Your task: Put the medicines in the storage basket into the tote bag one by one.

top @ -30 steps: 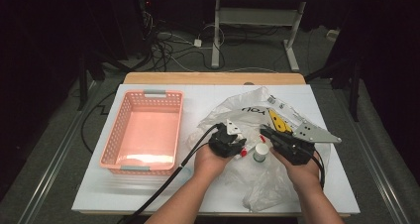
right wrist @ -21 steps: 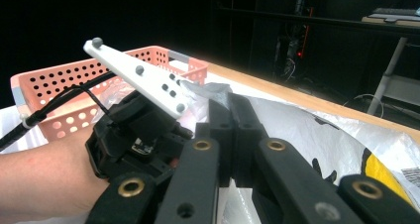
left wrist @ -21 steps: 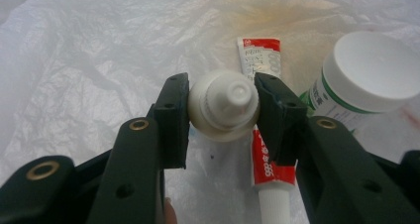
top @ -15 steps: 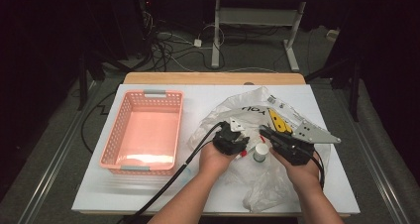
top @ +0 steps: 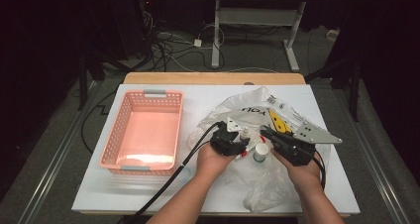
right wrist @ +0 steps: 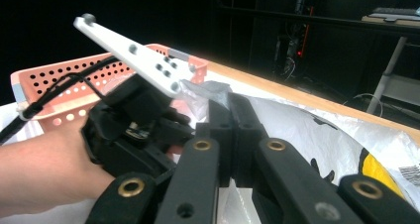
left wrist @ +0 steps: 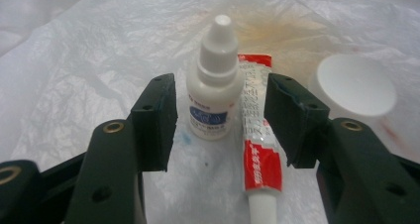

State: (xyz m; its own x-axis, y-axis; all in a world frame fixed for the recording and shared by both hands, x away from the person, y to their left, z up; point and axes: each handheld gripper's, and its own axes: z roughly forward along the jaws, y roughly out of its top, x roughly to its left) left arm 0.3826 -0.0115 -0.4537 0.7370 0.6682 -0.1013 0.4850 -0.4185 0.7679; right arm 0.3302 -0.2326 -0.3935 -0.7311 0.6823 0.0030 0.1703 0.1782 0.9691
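Overhead: both claws sitting on plastic bag (top: 277, 174) on white tabletop (top: 148, 189), pink basket (top: 143, 132) lying left. Left gripper view: left claw (left wrist: 220, 117) gaping open around upright dropper bottle (left wrist: 214, 97) and red tube (left wrist: 258, 144). Right gripper view: right claw (right wrist: 232, 135) pinching shut on bag film.

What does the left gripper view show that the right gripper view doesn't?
Left gripper view: the left gripper with jaws open around an upright dropper bottle, a red-and-white tube lying beside it, and a white cap farther right.
Right gripper view: the right gripper with jaws shut, seemingly on a fold of bag, plus the pink basket, the hand holding the left gripper, and the table's wooden edge.
Both: the white plastic bag.
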